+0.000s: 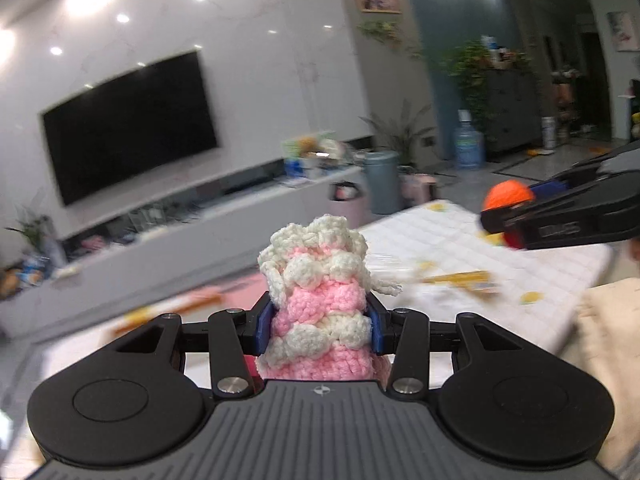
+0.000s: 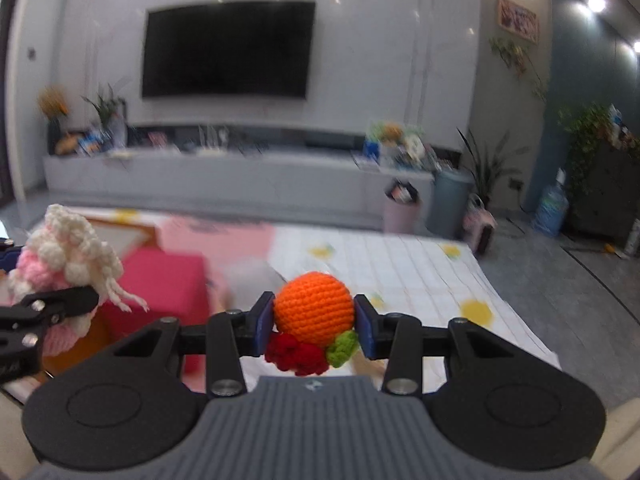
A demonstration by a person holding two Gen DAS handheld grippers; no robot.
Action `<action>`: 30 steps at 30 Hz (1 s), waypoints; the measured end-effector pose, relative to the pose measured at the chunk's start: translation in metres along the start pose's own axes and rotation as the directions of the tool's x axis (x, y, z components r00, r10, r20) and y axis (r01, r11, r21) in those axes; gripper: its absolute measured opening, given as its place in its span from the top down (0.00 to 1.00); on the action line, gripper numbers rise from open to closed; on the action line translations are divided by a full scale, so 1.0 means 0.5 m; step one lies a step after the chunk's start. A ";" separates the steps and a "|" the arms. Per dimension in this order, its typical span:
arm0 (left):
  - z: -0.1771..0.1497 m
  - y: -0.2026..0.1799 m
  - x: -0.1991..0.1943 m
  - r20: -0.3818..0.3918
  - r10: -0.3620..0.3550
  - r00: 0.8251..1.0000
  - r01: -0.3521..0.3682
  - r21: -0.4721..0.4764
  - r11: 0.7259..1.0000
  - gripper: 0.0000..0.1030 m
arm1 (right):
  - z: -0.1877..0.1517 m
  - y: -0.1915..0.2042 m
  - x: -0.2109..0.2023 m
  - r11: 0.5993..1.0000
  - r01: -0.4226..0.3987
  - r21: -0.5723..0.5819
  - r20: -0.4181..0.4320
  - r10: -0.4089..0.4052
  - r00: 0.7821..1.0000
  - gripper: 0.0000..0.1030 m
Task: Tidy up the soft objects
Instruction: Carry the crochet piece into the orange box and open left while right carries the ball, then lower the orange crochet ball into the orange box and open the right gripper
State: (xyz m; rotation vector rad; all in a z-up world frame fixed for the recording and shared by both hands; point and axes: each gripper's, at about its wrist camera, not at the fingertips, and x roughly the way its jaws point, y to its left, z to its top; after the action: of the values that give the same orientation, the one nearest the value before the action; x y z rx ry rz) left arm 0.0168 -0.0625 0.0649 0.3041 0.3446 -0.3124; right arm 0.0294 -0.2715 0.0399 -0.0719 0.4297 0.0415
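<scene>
A pink and white crocheted toy (image 1: pixel 318 292) stands upright between the blue pads of my left gripper (image 1: pixel 319 326), which is shut on it and holds it above the table. My right gripper (image 2: pixel 314 320) is shut on an orange crocheted ball (image 2: pixel 313 307) with red and green knitted bits underneath. In the left wrist view the right gripper (image 1: pixel 502 220) comes in from the right with the orange ball (image 1: pixel 508 196). In the right wrist view the left gripper (image 2: pixel 60 304) and its pink and white toy (image 2: pixel 64 264) show at the left edge.
Below lies a table under a white quilted cloth with yellow spots (image 2: pixel 400 276). A magenta box (image 2: pixel 160 284) and a pink sheet (image 2: pixel 224 236) sit on its left part. Behind are a low TV cabinet (image 2: pixel 224 176), a wall TV (image 2: pixel 228 48), bins and plants.
</scene>
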 end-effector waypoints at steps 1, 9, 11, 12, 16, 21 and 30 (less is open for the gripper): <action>-0.005 0.032 -0.005 0.001 0.041 0.999 -0.041 0.000 0.999 0.50 | 0.011 0.027 -0.008 1.000 -0.018 -0.008 0.021 0.018 1.000 0.59; -0.065 0.187 0.037 -0.061 0.214 0.975 -0.218 -0.074 0.973 0.50 | 0.071 0.259 0.007 0.974 -0.216 -0.066 0.078 0.221 0.972 0.59; -0.084 0.226 0.054 -0.083 0.205 0.975 -0.215 -0.135 0.967 0.50 | 0.071 0.307 0.024 0.966 -0.244 -0.080 0.077 0.251 0.965 0.59; -0.095 0.237 0.057 -0.086 0.201 0.976 -0.213 -0.162 0.963 0.50 | 0.067 0.327 0.034 0.963 -0.256 -0.082 0.079 0.263 0.962 0.59; -0.130 0.279 0.108 -0.154 0.180 0.972 -0.206 -0.171 0.964 0.49 | 0.038 0.368 0.074 0.954 -0.299 -0.014 0.066 0.299 0.952 0.59; -0.176 0.310 0.136 -0.199 0.175 0.964 -0.210 -0.174 0.962 0.43 | -0.010 0.389 0.104 0.942 -0.334 -0.031 0.033 0.335 0.942 0.59; -0.227 0.312 0.119 -0.194 0.288 0.938 -0.321 -0.168 0.932 0.05 | -0.030 0.368 0.130 0.936 -0.350 0.043 -0.004 0.351 0.936 0.59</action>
State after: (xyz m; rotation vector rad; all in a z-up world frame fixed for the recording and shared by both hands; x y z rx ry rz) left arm 0.0926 0.1031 -0.0221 0.1844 0.4822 0.0564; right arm 0.0720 -0.0877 -0.0120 0.0472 0.4510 0.3848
